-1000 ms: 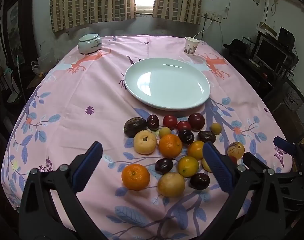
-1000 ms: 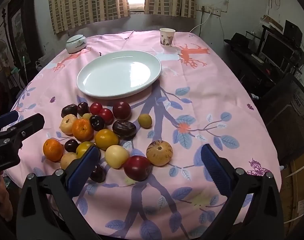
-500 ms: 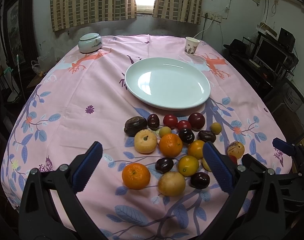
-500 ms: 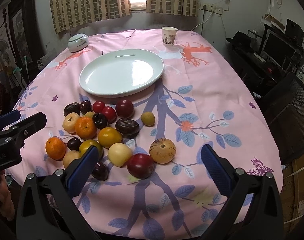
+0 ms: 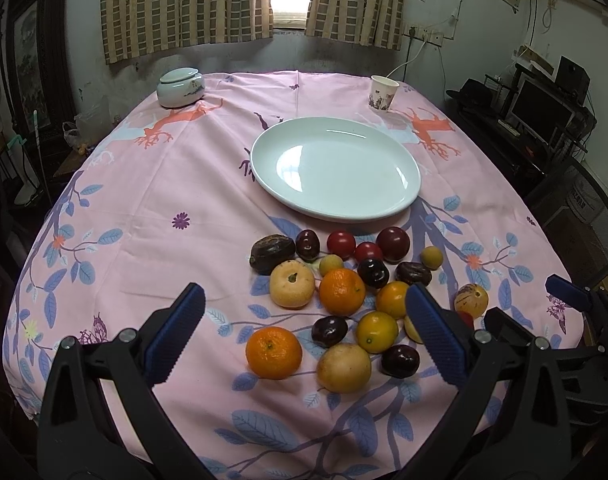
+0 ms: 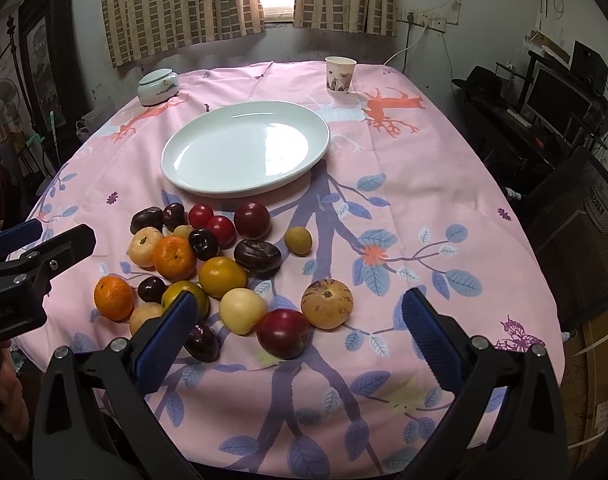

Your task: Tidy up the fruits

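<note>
we hold our left gripper (image 5: 304,320) and right gripper (image 6: 295,320) spread wide, holding nothing. the pile of small round fruits (image 5: 344,292) sits on the pink cloth just ahead of both. the big white oval plate (image 5: 336,168) beyond is bare, so nothing is sorted yet.

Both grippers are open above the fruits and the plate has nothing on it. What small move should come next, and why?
Probably lower the right gripper onto the red plum. It lies nearest, almost between the open fingers, at the edge of the pile, and the white plate is bare. The left gripper holds nothing either.
</note>
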Available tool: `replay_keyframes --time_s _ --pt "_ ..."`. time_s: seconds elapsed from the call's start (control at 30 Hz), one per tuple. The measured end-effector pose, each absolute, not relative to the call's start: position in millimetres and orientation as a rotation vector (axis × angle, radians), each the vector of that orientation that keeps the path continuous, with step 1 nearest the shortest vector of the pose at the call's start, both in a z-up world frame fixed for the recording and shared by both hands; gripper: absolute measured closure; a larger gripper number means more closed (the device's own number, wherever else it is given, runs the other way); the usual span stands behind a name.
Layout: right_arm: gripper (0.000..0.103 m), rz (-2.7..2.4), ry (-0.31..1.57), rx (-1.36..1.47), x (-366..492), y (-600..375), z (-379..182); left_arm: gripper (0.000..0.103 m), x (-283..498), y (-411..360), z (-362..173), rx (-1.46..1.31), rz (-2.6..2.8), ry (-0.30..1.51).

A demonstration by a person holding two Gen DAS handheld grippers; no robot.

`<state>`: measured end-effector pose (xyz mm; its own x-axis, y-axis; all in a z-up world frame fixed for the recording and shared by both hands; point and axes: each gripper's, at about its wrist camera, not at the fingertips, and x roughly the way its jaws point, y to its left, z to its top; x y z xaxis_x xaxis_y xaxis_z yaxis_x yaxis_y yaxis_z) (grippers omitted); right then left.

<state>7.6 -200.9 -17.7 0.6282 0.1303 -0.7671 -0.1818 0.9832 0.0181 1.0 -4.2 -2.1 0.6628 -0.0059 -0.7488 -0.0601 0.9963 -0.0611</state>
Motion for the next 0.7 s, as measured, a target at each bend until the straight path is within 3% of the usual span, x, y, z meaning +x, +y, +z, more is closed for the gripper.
replay_keyframes --time_s 0.2,0.7 --pt "0.001 0.182 0.856 -0.064 2 -200 -11 0.002 -11 -1 9 -0.063 0.032 0.766" --pt "0.001 0.187 0.809 -0.058 -25 -209 0 0.002 -35 -8 20 -0.062 0.03 0.774"
